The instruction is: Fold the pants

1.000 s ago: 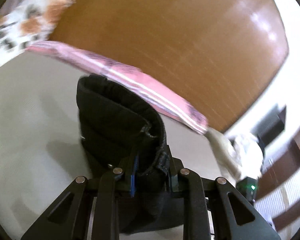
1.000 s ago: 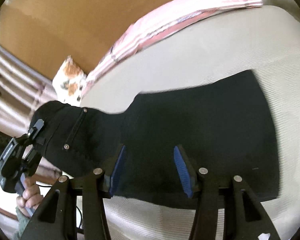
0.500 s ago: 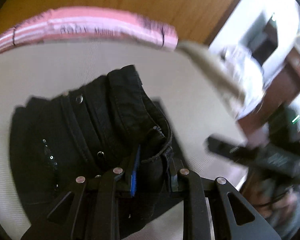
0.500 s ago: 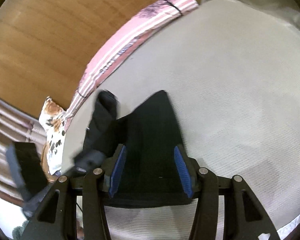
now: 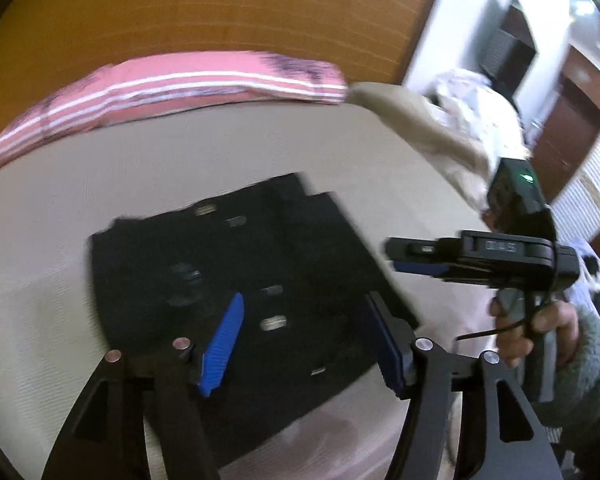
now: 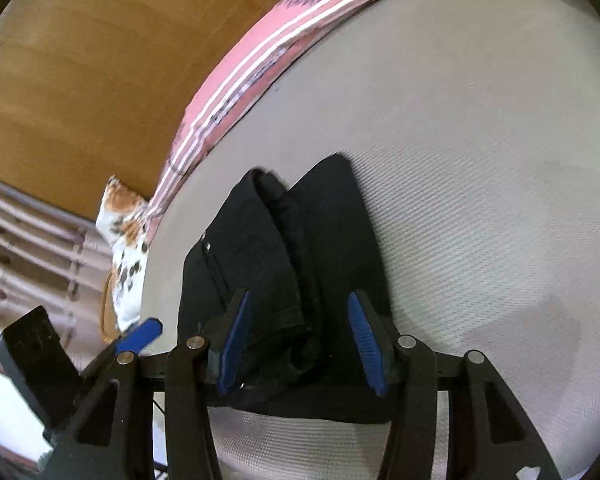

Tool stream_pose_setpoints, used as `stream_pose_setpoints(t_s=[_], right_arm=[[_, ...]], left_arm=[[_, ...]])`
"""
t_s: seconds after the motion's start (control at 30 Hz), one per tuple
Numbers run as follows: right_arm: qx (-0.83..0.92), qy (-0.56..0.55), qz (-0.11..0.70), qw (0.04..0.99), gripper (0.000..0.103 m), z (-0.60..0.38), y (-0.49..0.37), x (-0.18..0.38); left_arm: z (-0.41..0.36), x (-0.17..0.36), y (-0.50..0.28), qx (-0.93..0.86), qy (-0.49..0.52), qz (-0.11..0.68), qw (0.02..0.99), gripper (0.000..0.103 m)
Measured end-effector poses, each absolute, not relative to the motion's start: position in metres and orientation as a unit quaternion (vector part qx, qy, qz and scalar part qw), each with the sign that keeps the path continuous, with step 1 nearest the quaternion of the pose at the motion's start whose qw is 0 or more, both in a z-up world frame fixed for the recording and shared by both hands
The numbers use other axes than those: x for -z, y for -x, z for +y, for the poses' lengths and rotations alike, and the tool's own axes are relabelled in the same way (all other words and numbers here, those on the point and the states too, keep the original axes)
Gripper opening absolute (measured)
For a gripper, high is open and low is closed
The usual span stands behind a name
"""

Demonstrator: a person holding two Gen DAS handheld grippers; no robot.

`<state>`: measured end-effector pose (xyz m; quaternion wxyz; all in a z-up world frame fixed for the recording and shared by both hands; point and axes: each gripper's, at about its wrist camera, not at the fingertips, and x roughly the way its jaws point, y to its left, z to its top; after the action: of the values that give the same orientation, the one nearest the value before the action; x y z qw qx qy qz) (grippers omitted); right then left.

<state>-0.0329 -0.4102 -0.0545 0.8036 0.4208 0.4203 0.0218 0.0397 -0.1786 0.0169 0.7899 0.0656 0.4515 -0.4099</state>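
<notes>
Pants folded on the bed, both my grippers free.

My left gripper (image 5: 304,340) has just been opening, pads clear of the black pants (image 5: 236,280) at twelve o'clock; my right gripper (image 6: 296,344) gapes over them, gripping nothing.

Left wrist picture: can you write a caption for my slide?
Open left gripper, fingers just spread, above the folded black pants on the pale bed; right gripper alongside.
</notes>
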Motion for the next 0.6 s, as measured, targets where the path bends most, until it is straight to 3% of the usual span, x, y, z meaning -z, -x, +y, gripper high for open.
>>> stream_pose_setpoints(t_s=[0.17,0.27,0.4,0.6], right_arm=[[-0.057,-0.406,0.443,0.797,0.048,-0.395,0.011,0.064],[-0.062,-0.403,0.458,0.790,0.041,-0.388,0.002,0.072],[-0.049,-0.376,0.475,0.794,0.014,-0.380,-0.002,0.074],[-0.054,-0.369,0.429,0.823,0.010,-0.381,0.024,0.040]], left_arm=[[-0.136,0.009,-0.063,0.335,-0.034,0.489,0.805,0.063],[-0.118,0.023,-0.069,0.310,-0.018,0.508,0.804,0.063],[-0.108,0.028,-0.069,0.301,-0.021,0.506,0.808,0.063],[-0.110,0.024,-0.069,0.316,-0.023,0.492,0.811,0.063]])
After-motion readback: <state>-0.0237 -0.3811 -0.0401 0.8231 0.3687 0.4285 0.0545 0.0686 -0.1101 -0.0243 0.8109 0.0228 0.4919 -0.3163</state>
